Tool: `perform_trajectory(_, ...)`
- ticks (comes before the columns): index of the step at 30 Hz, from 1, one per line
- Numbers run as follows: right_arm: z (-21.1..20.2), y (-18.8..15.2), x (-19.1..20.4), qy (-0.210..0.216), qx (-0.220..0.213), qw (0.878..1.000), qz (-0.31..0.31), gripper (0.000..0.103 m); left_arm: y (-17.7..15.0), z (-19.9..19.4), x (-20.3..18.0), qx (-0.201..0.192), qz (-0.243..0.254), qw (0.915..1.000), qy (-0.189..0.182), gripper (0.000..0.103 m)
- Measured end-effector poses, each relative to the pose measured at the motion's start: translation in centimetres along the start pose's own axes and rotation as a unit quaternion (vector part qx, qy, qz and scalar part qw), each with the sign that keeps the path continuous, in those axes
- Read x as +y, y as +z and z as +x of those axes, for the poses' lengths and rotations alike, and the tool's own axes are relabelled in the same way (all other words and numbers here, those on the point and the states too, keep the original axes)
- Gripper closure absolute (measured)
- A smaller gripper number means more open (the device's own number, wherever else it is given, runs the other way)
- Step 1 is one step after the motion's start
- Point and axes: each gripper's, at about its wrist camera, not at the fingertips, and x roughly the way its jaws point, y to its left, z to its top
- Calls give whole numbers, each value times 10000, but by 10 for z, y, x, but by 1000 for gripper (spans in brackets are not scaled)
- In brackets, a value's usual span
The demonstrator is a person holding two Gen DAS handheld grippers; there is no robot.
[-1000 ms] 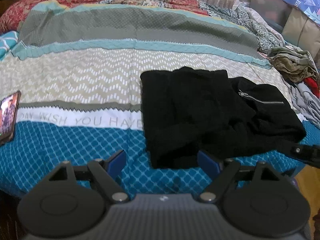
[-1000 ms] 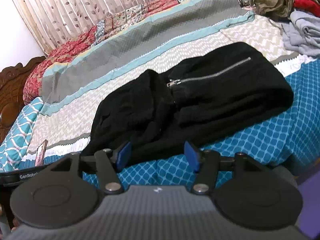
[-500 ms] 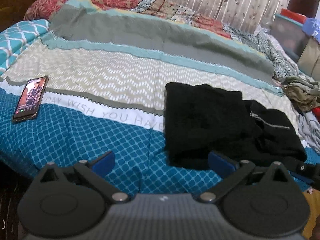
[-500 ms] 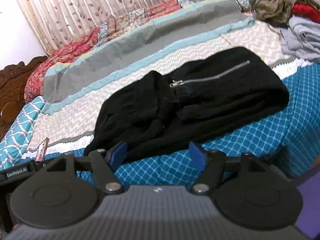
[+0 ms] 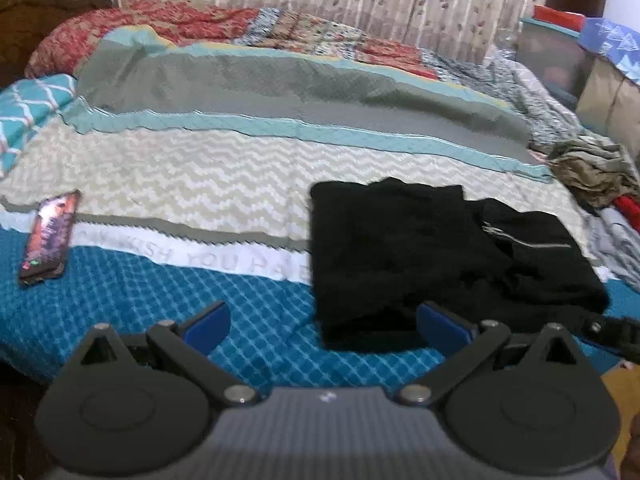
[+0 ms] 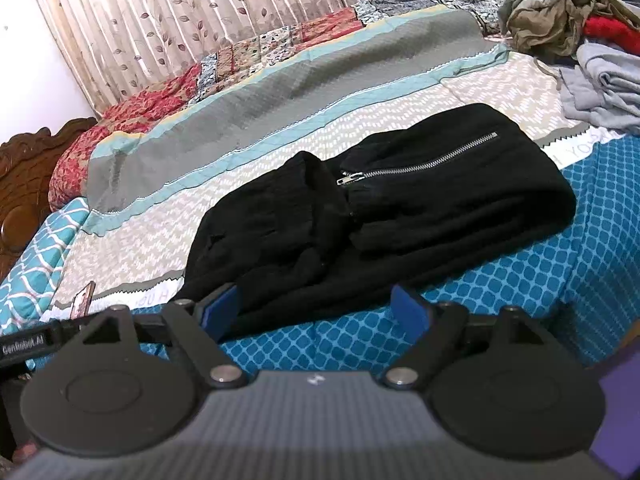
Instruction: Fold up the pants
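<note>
The phone (image 5: pixel 50 238) screen (smeared by blur) cannot be read.

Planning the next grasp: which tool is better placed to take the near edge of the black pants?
Right, probably. The right tool has the near edge of the black pants across its whole gap, jaws opening, nothing gripped. The left tool is open, mostly over bare bedspread, facing only the pants' corner.

My left wrist camera sits behind the left gripper (image 5: pixel 322 322), angled down across the bed (image 5: pixel 240 288), black pants (image 5: pixel 420 248) ahead-right, close. My right wrist camera trails the right gripper (image 6: pixel 316 312), pants (image 6: pixel 400 216) directly ahead. Both views share pants, phone (image 5: pixel 50 236) and curtain (image 5: pixel 360 4).
</note>
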Motion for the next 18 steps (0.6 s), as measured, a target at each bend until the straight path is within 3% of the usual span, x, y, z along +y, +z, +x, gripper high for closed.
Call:
perform_trajectory(8,4,-3,-3,96,157,9998,18,18,-2,-5,-6,-29,294,9996,23,0)
perform_trajectory(18,4,-2,-9,149,166,9997,87,18,-3,-2,-5,49,298,9995,122,0)
